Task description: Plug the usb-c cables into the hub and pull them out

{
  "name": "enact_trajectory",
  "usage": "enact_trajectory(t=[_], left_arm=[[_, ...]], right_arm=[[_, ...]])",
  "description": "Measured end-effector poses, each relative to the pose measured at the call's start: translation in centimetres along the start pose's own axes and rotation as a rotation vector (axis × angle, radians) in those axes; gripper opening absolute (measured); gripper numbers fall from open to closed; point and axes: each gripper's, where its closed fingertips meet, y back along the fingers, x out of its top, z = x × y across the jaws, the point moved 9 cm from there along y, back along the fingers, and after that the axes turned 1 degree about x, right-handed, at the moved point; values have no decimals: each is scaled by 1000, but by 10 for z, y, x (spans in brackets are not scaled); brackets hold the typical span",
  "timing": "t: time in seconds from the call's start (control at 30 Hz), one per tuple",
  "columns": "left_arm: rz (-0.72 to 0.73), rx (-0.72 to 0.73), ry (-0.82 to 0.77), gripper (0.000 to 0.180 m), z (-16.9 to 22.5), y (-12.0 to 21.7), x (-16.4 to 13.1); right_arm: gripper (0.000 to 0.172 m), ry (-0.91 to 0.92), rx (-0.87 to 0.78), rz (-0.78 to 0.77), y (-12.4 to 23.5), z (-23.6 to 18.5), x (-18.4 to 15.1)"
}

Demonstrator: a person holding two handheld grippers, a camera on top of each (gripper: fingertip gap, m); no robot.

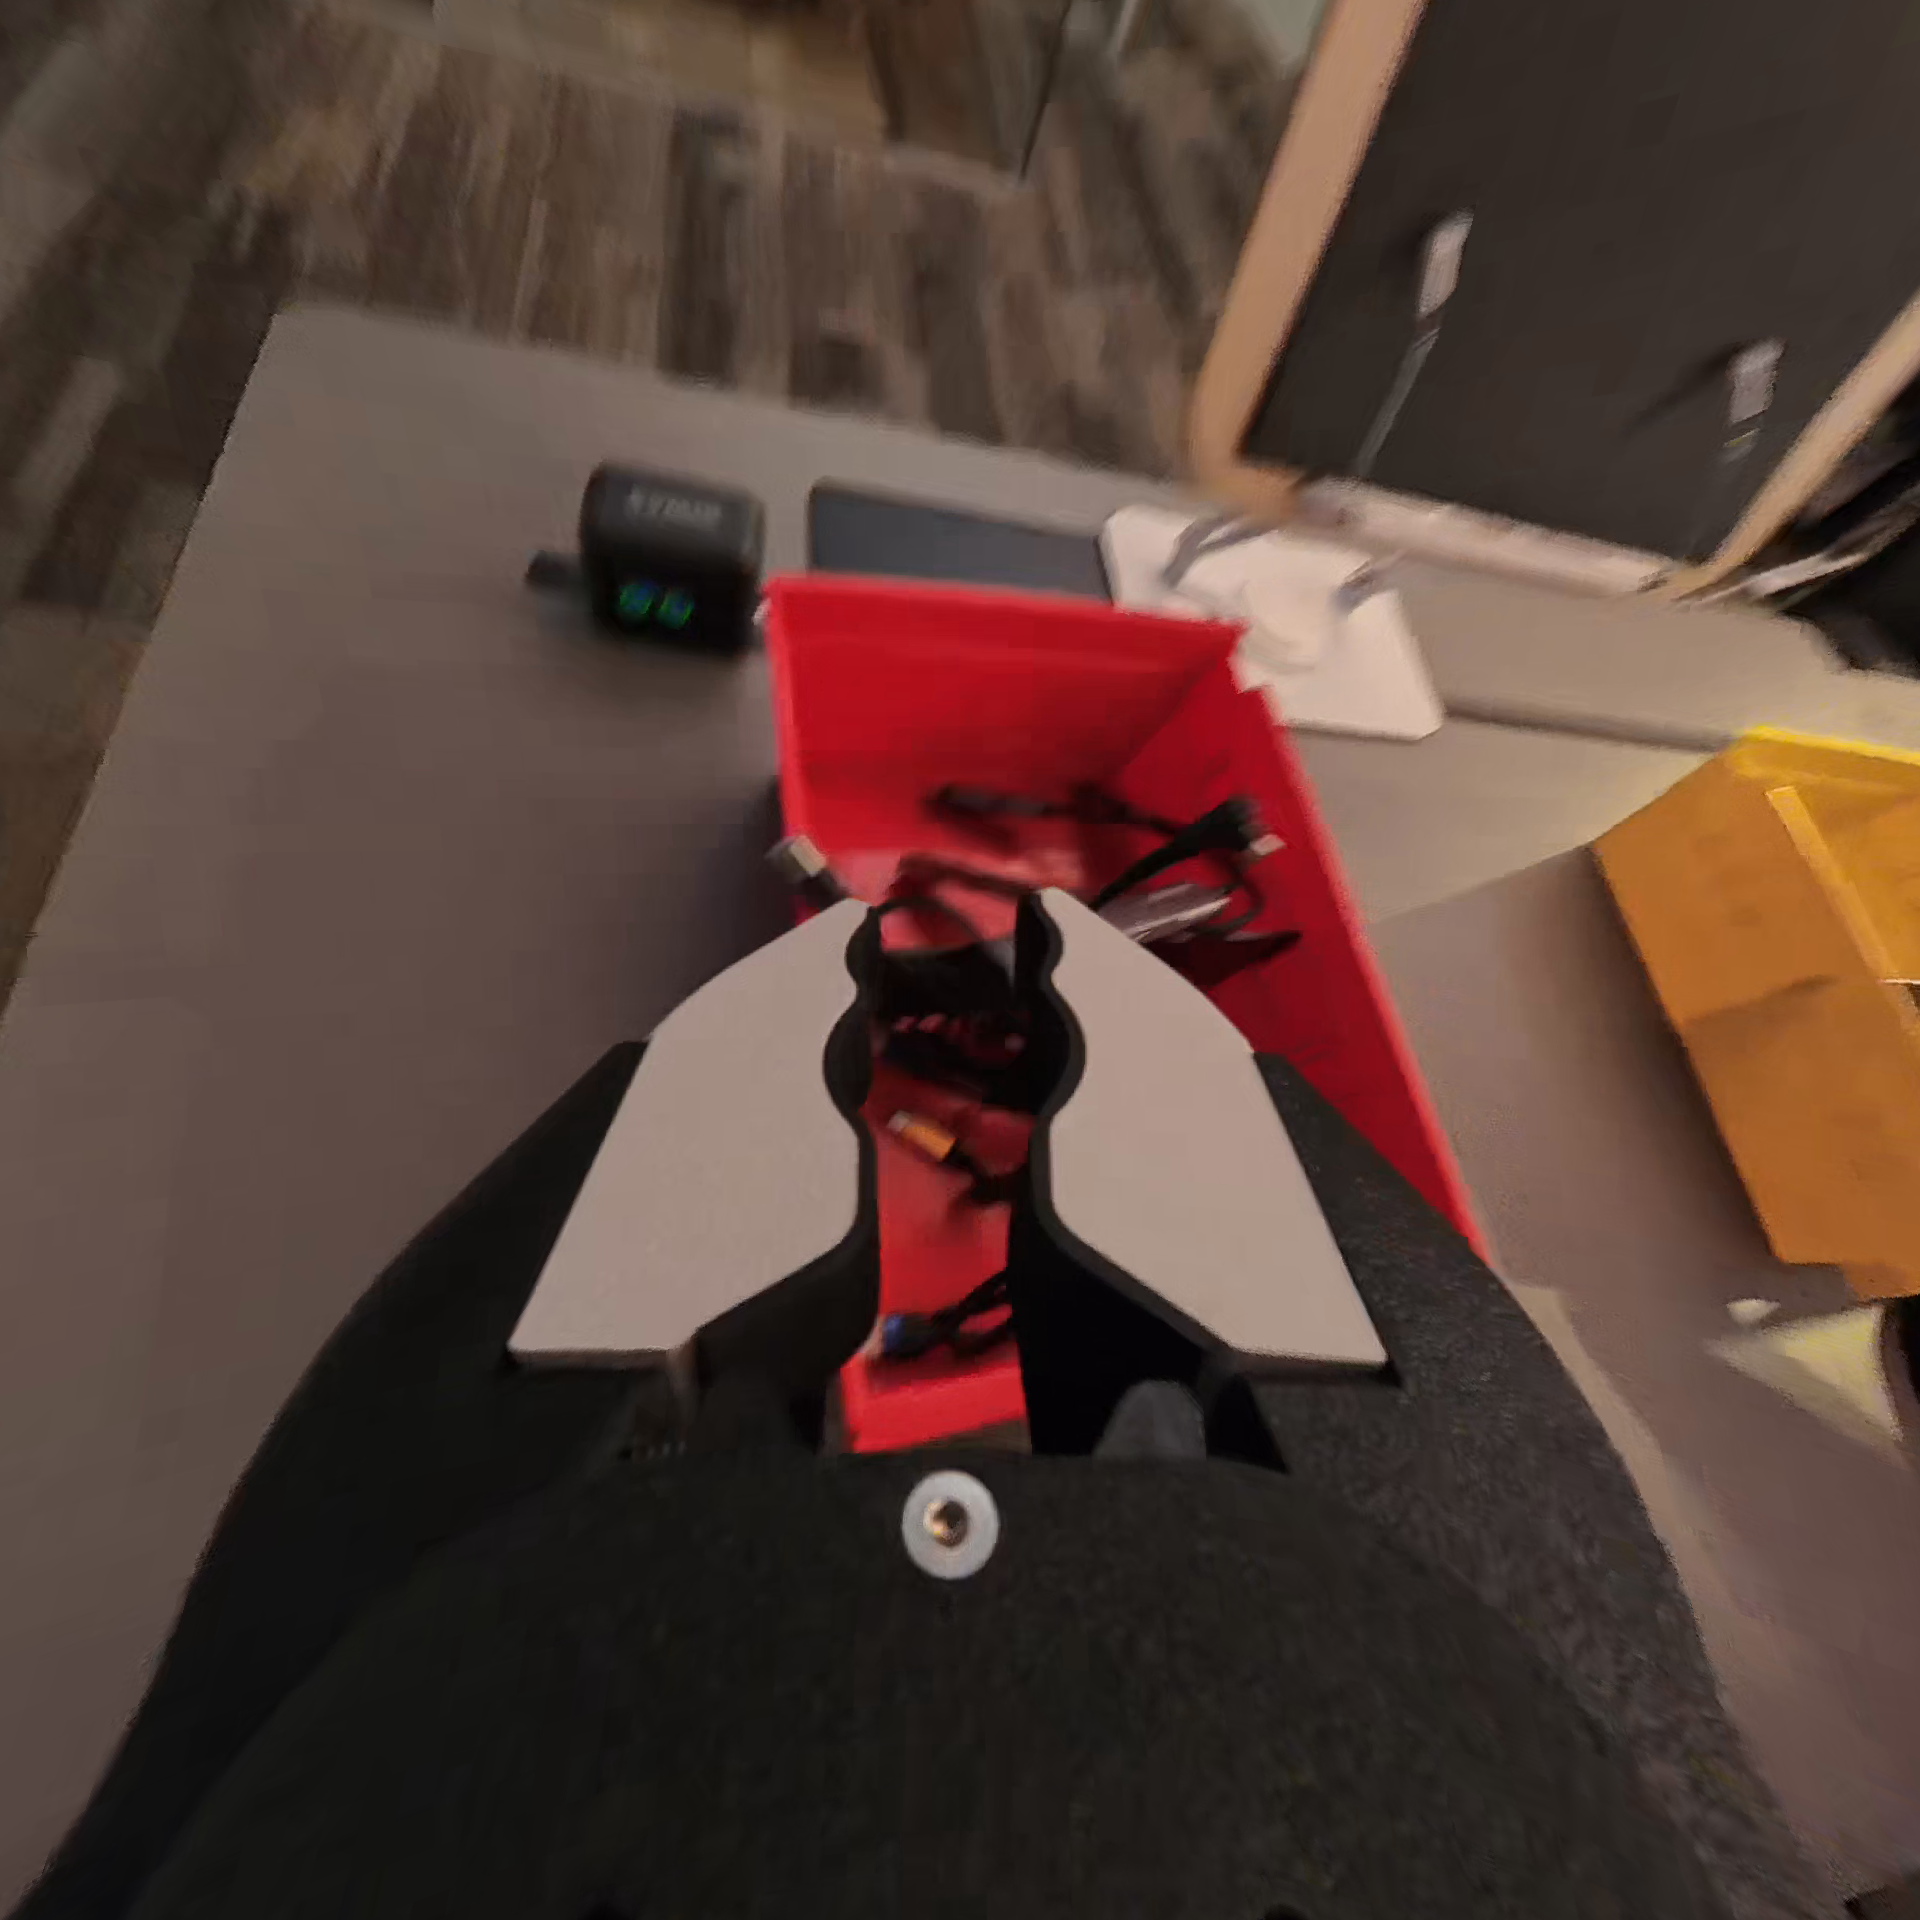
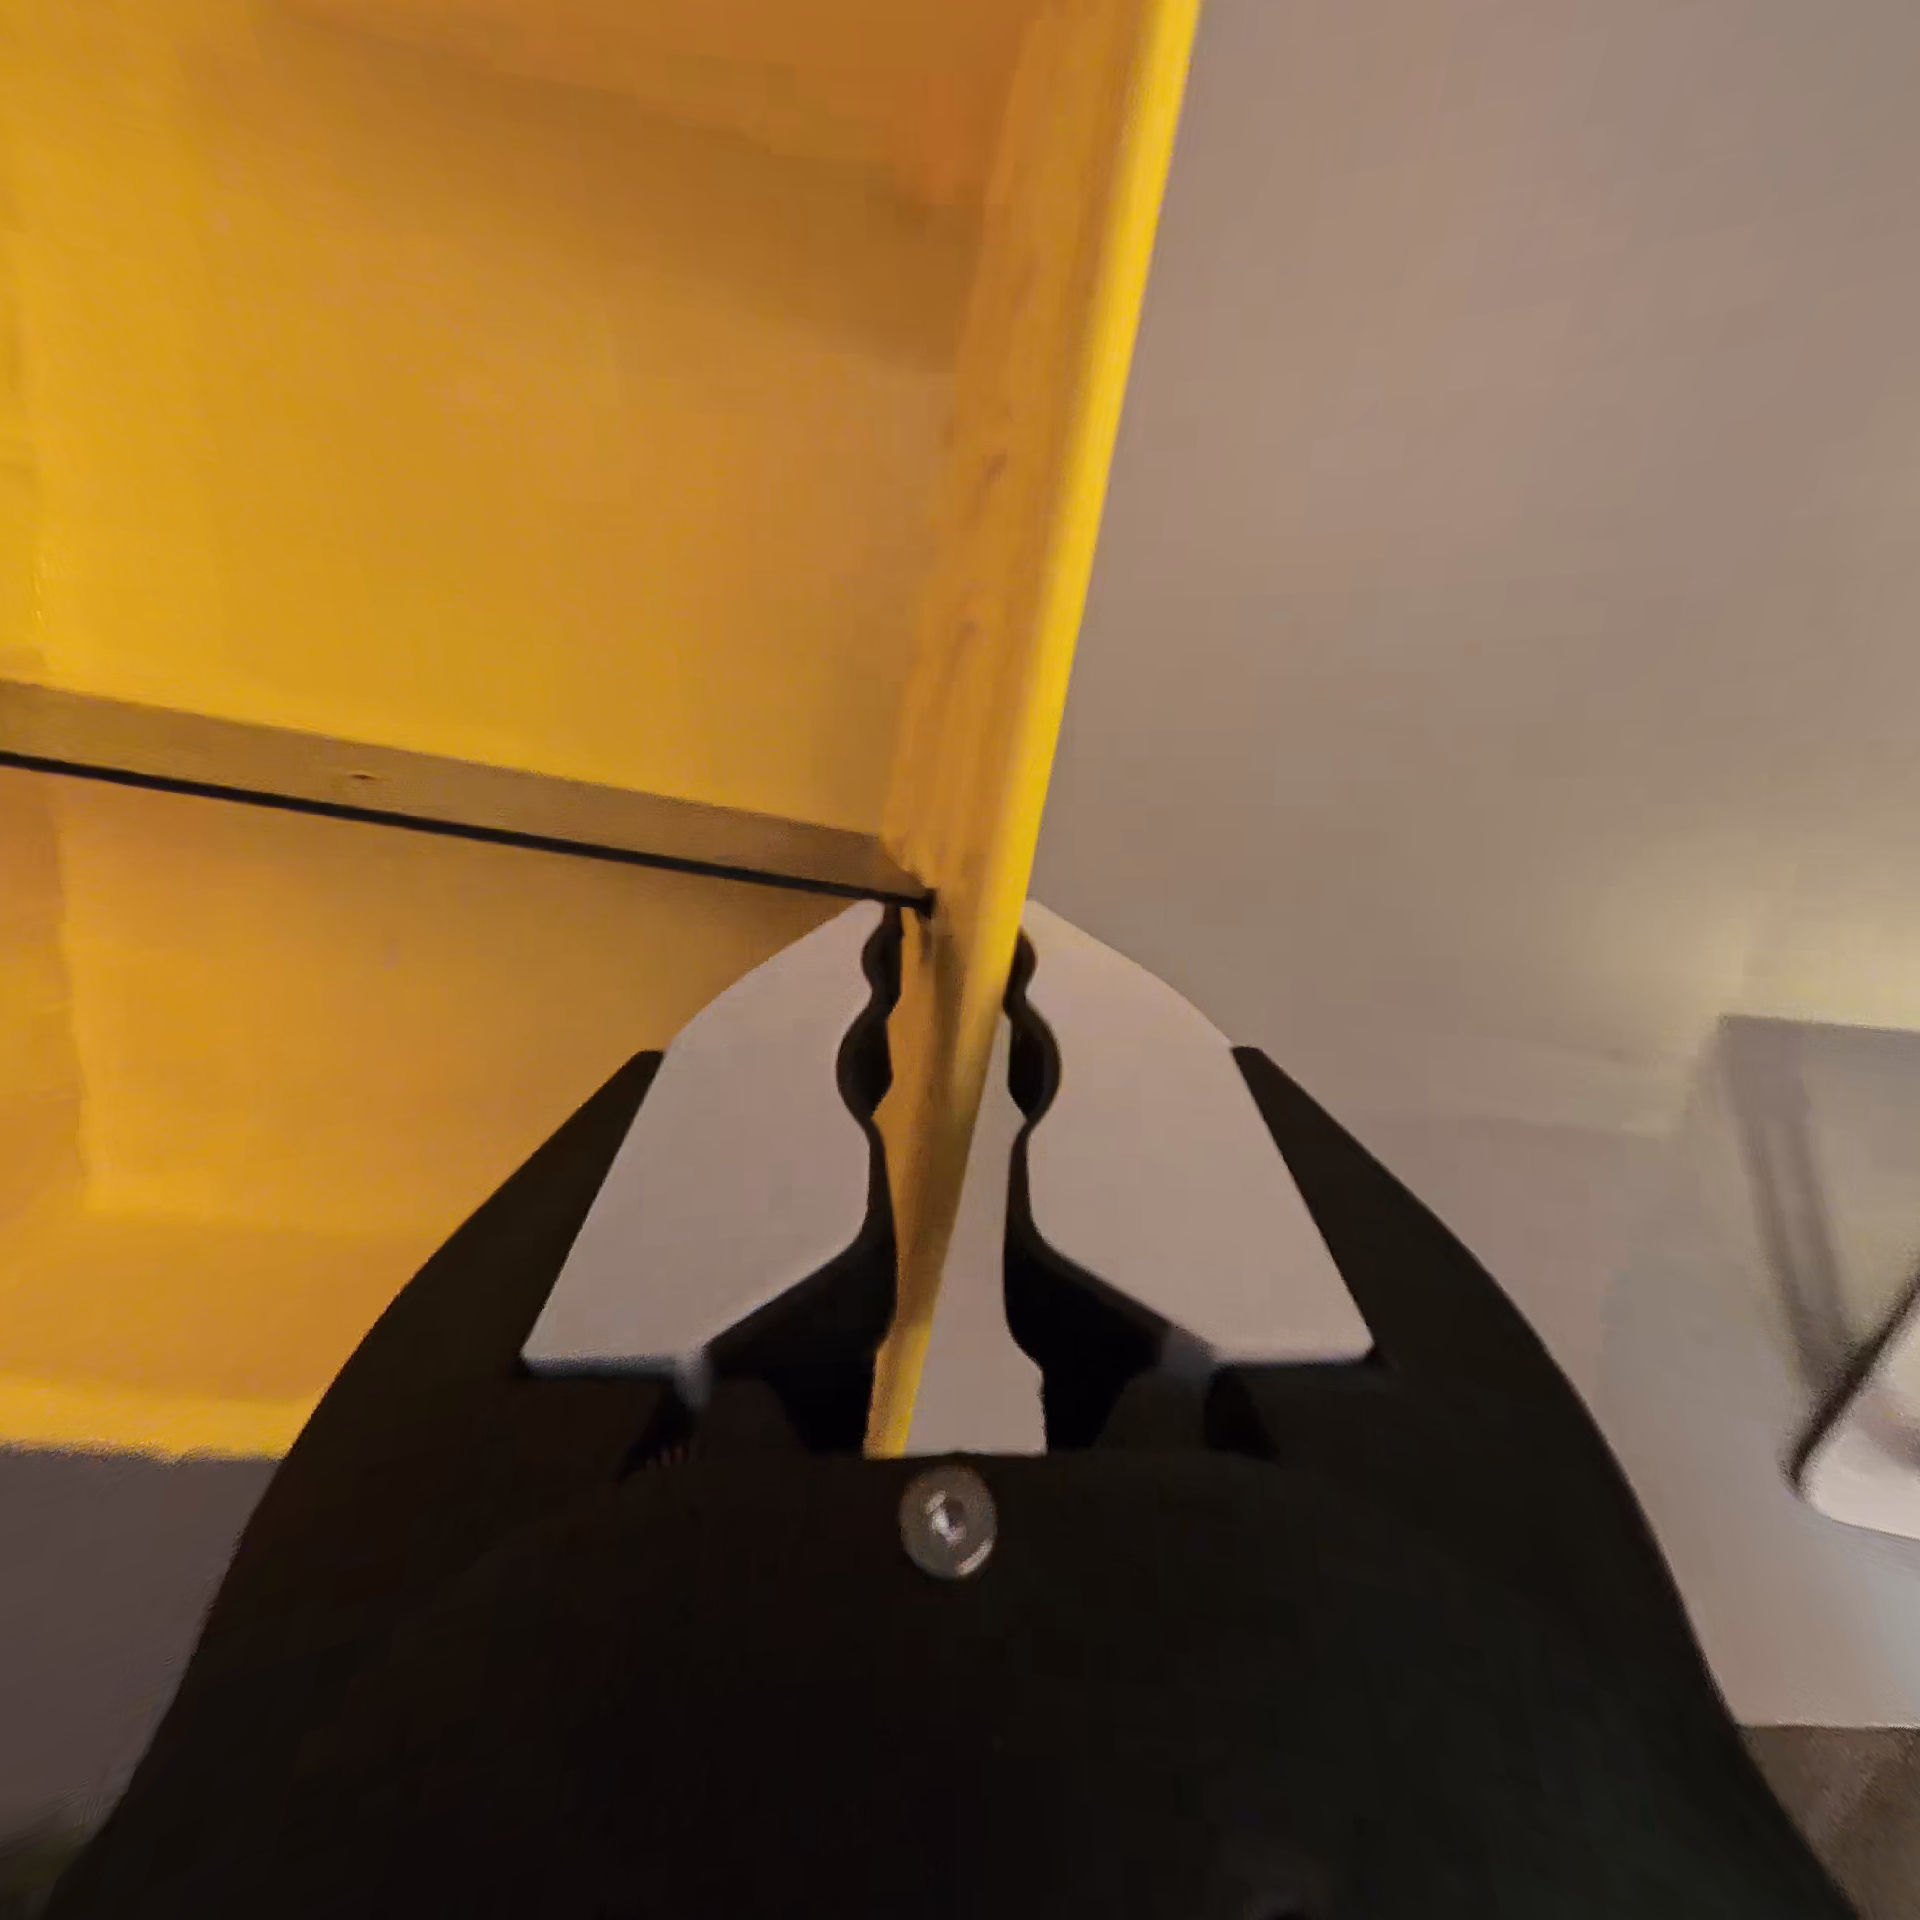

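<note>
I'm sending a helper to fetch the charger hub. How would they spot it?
On the grey table, look past the far end of the red bin, to its left. The hub is a small black block beside a flat dark pad; it alone shows two green lights on its front.

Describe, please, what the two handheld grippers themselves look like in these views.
Both the left gripper and the right gripper match: a rough black body, a silver screw at its centre, and pale grey curved fingers with wavy black inner edges.
</note>
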Motion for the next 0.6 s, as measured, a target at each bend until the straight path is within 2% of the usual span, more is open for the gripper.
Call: enact_trajectory(t=[0.1,0.2,0.33,0.47,0.6], left_arm=[[131,-170,-76,21,36,2,15],[131,-280,-212,21,77,-6,21],[114,-248,-331,26,100,-18,19],[67,-328,-284,26,97,-28,16],[23,-392,-280,24,97,-40,12]], right_arm=[[23,66,-211,201,19,-9,-1],[28,69,-398,396,25,-15,-8],[46,30,-528,450,29,-16,-18],[45,35,-678,480,47,-19,-22],[46,16,-718,567,69,-32,-17]])
